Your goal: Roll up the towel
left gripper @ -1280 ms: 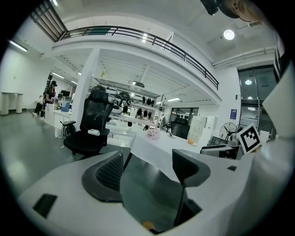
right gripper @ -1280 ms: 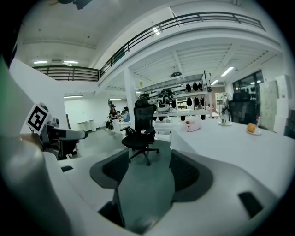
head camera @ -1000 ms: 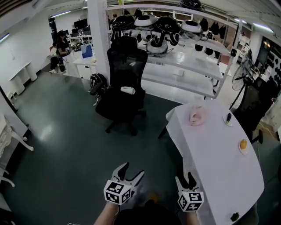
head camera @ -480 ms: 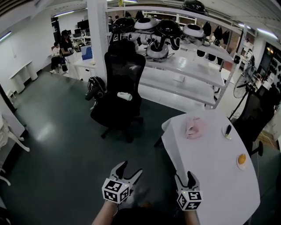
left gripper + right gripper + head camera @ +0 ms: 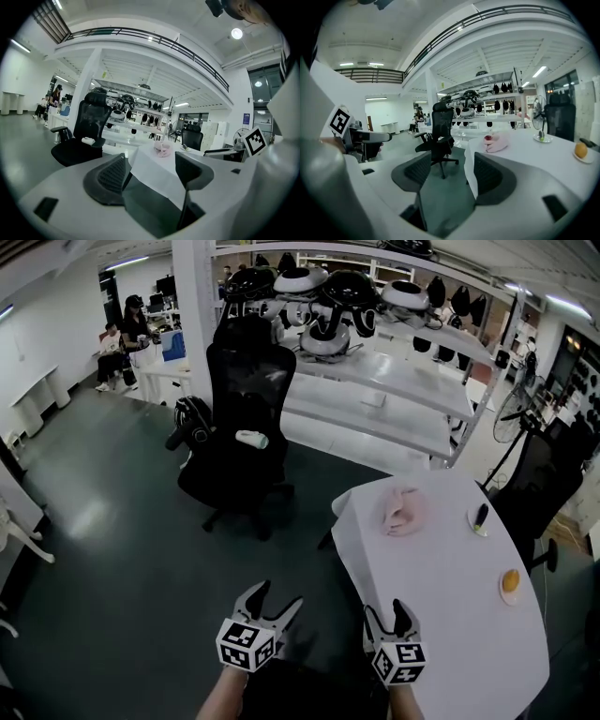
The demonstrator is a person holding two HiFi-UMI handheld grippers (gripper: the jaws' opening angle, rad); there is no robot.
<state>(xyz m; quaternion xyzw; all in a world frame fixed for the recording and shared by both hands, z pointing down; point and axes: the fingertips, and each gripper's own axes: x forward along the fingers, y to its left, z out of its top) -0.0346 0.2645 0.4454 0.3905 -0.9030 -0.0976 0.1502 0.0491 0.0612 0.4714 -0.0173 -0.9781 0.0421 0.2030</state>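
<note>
A crumpled pink towel (image 5: pixel 405 511) lies near the far end of the white-clothed table (image 5: pixel 441 606). It also shows small in the left gripper view, as the pink towel (image 5: pixel 162 149), and in the right gripper view as the towel (image 5: pixel 497 142). My left gripper (image 5: pixel 270 601) hangs open over the dark floor, left of the table's near corner. My right gripper (image 5: pixel 388 615) is open too, at the table's near left edge. Both are well short of the towel and hold nothing.
A black office chair (image 5: pixel 234 432) stands on the floor left of the table. On the table's right side are an orange fruit on a saucer (image 5: pixel 510 582) and a small dish with a dark object (image 5: pixel 478 517). White shelving (image 5: pixel 375 395) with robot parts stands behind.
The view has advanced toward the table; the towel and table now sit closer and lower left in the head view. Both grippers stayed open.
</note>
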